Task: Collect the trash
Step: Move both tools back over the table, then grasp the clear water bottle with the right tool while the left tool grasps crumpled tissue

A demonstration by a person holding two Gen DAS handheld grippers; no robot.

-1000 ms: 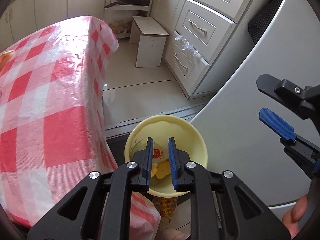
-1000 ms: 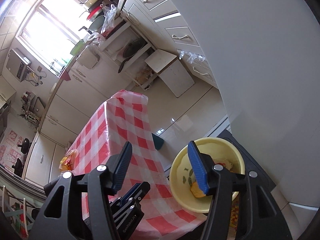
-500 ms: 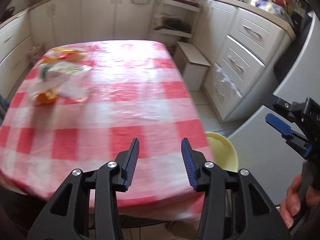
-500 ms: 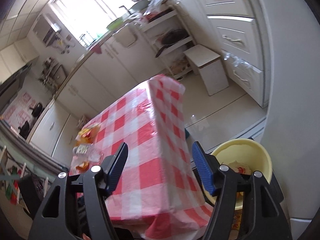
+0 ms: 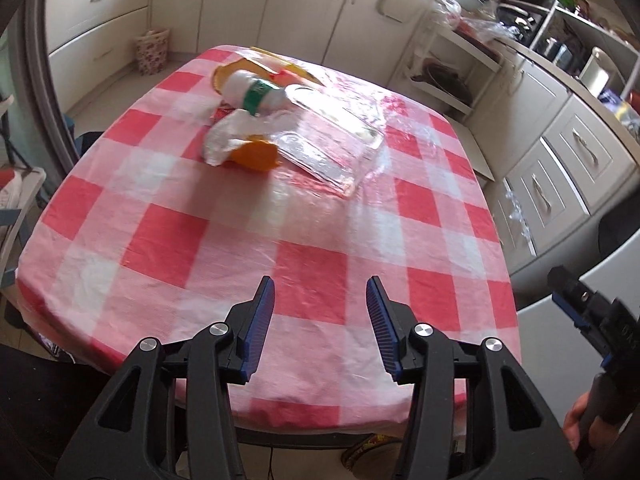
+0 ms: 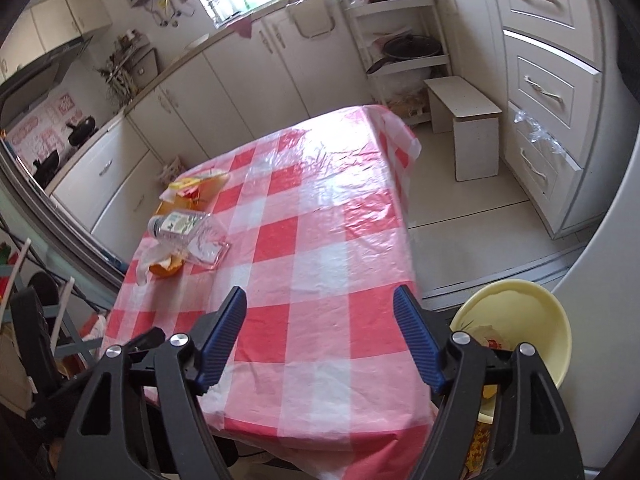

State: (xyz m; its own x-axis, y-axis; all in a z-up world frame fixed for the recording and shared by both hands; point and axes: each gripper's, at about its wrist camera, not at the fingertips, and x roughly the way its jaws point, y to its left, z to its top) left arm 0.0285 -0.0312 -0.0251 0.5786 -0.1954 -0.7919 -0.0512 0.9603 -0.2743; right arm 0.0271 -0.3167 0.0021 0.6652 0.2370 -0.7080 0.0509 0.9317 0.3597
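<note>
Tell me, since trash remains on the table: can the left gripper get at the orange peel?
Probably yes. The left gripper is open and empty, and only bare tablecloth lies between it and the orange peel.

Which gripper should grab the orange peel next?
Probably left. The left gripper is open and empty, pointing across the table toward the orange peel. The right gripper sees it far off to one side.

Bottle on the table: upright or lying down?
Lying down. The bottle rests on its side on the tablecloth, among other trash.
</note>
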